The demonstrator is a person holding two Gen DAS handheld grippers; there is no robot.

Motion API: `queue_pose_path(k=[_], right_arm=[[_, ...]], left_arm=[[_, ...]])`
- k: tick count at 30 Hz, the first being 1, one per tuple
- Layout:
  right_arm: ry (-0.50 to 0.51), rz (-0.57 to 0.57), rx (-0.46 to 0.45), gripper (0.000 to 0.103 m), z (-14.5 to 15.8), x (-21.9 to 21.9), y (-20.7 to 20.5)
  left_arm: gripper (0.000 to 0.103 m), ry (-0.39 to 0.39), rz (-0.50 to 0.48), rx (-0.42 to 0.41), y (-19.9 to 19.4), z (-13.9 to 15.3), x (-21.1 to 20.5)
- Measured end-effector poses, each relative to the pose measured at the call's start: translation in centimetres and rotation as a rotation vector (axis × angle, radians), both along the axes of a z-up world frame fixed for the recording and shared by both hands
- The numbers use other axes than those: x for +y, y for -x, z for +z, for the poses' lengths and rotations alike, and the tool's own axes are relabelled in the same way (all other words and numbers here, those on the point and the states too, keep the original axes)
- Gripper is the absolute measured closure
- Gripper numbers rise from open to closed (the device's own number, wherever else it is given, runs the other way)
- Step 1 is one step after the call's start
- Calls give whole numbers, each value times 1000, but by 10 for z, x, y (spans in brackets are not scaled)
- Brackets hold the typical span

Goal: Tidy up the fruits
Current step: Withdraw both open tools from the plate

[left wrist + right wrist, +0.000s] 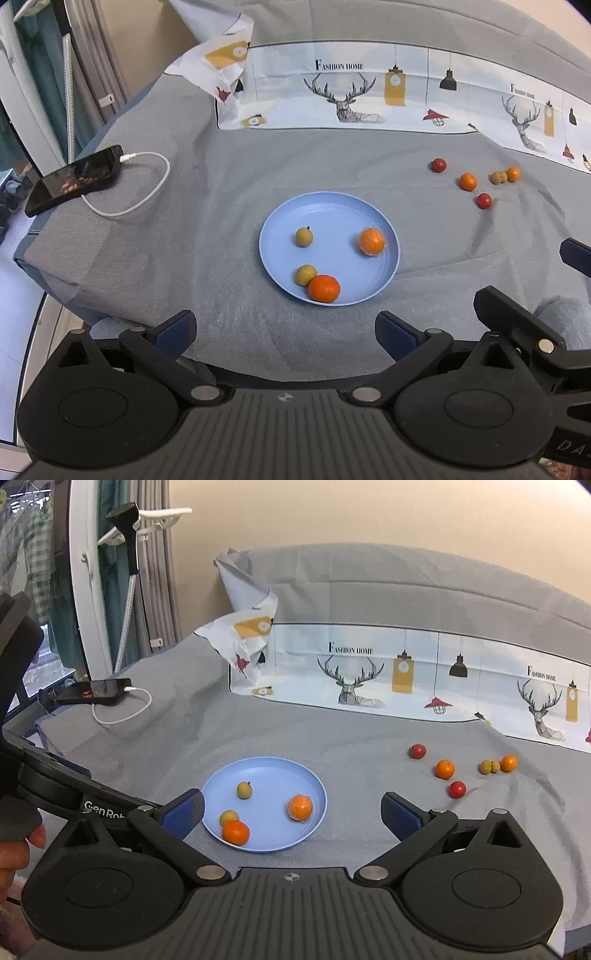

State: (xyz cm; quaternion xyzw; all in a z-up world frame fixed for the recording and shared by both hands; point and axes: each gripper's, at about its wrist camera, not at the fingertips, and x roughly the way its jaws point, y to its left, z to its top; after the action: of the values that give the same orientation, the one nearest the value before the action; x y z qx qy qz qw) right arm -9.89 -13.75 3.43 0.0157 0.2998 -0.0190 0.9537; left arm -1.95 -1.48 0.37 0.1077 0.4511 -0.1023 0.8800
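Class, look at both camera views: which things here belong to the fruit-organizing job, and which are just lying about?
Part of the job: blue plate holding four fruits; loose fruits on the cloth; left gripper and right gripper, both open.

Just lying about: phone, its white cable, deer-print fabric.

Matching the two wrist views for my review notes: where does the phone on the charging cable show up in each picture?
Left wrist view: the phone lies at the left edge, mid-height, on the grey cover, far left of the blue plate.
Right wrist view: the phone sits upper left, above and left of the blue plate.
Shared landmark: its white cable looping toward the plate.
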Motion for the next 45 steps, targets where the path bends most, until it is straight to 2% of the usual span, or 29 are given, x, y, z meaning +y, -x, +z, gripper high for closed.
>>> queue_pose_path(k=[12,45], right_arm=[[16,13,-52,1,10,8,18],[1,26,19,1,-4,5,-2]], left_arm=[[0,13,10,-44,13,14,9],[0,-12,16,18,-6,-6,5]])
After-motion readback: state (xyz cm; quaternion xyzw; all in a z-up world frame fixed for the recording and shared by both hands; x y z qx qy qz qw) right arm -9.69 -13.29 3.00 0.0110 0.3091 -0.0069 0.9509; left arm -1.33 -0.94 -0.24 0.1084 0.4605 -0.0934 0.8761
